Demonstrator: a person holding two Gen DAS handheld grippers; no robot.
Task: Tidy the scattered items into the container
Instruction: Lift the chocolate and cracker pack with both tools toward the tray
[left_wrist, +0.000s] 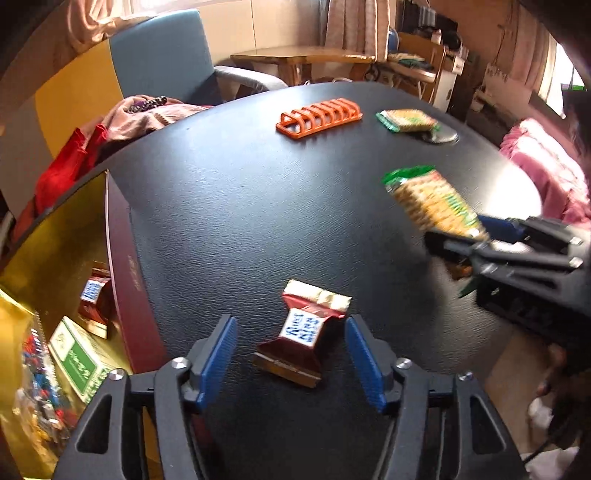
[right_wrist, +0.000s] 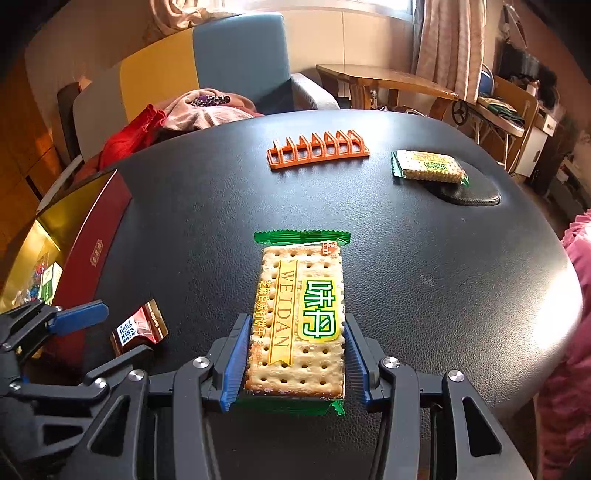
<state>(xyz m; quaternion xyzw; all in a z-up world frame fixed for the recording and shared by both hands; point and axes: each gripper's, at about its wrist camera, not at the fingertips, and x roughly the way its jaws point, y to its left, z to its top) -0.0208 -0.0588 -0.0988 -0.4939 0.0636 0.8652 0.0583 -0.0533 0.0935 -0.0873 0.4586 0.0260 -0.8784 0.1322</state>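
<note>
Right wrist: right gripper (right_wrist: 295, 354) clamped on cracker pack (right_wrist: 300, 314), lifted clear of table (right_wrist: 424, 266), presumably for box (left_wrist: 122, 280) at left; left gripper (left_wrist: 291, 354) wide, straddling candy (left_wrist: 301, 332), nothing held.

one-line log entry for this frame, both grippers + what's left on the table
left gripper: open, straddling chocolate packet | right gripper: shut on cracker pack, lifted | on table: second cracker pack, orange rack | box: partly filled
</note>
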